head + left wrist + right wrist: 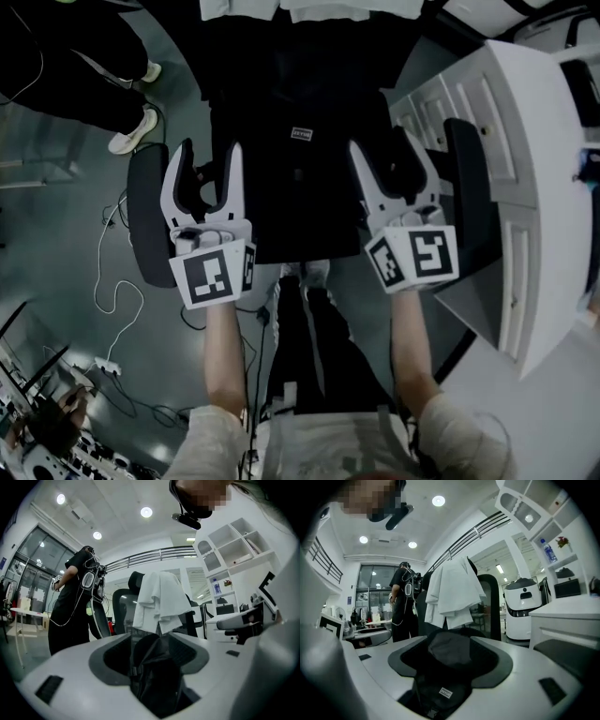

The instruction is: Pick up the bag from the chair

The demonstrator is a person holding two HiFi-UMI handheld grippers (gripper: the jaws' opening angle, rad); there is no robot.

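Holding the left gripper [204, 178] level with its jaws spread wide and clamping nothing, straddling the left edge of the black backpack [300, 159] lying on the seat of the office chair [145, 225]. Holding the right gripper [386, 167] just as wide and gripping nothing, straddling the backpack's right edge just beside the right armrest [466, 178]. Leaving contact between pads and fabric undecidable.

Showing only in the gripper views: a white garment [159, 602] draping over the backrest, a standing person in black [72, 606], wall shelving [234, 550] and a white robot unit [524, 604].

Showing only in the head view: cables [117, 295] trailing across the floor, and a white cabinet [539, 141] crowding the chair's right side, close by the right gripper.
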